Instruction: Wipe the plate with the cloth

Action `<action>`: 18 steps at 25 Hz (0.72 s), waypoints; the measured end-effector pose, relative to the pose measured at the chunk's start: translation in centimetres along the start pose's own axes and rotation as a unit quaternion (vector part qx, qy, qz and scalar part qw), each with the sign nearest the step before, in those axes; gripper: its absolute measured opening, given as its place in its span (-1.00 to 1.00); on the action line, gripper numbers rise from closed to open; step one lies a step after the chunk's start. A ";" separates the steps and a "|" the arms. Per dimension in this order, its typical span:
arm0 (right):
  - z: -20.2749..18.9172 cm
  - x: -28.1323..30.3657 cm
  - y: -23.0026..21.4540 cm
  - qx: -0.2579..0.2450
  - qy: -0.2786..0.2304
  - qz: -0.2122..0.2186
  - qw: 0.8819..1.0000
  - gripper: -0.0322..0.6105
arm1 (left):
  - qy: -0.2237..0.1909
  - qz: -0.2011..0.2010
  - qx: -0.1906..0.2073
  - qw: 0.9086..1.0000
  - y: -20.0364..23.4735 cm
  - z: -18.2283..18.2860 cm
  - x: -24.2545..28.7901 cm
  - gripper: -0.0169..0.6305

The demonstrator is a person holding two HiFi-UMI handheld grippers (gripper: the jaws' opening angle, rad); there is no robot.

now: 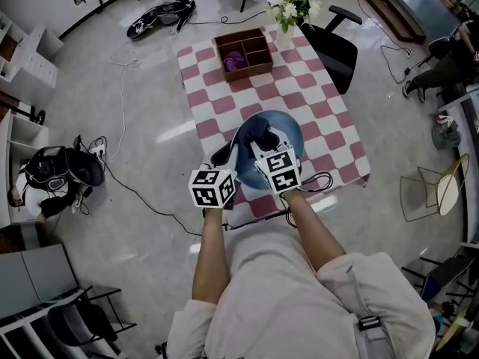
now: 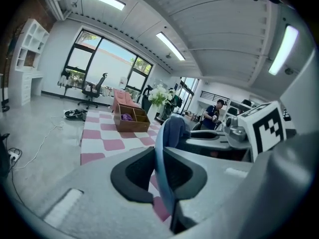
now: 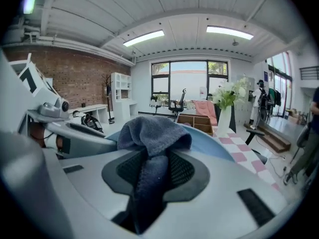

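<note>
The left claw (image 1: 227, 158) pinches the plate (image 1: 292, 129) by its rim; the right claw (image 1: 263, 142), clamped on the cloth (image 1: 255, 132), has the plate's face at twelve o'clock.

Between the blue plate (image 1: 290, 128) and the wooden divided box (image 1: 243, 53), the checkered tablecloth (image 1: 299, 88) lies bare, leaving room to pass. The flower vase (image 1: 285, 34) crowds the far right corner, and a black office chair (image 1: 333, 51) stands just beside that edge.
</note>
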State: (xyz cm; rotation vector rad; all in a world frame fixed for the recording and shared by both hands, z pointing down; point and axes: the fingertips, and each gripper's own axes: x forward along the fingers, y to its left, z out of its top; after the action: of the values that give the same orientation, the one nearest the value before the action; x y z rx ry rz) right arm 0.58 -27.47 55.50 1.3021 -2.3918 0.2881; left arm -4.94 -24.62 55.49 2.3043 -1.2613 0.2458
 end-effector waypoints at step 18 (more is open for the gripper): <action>-4.1 -2.1 -7.2 0.149 -0.004 -0.059 0.987 -0.52 | 0.003 -0.023 0.009 1.000 0.5 -0.3 -1.3 -0.82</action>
State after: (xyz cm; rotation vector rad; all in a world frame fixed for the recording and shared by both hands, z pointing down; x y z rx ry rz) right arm 8.64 -28.28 58.14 1.5686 -2.3308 0.6273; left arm -6.06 -23.68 55.43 2.3431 -1.2060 0.2492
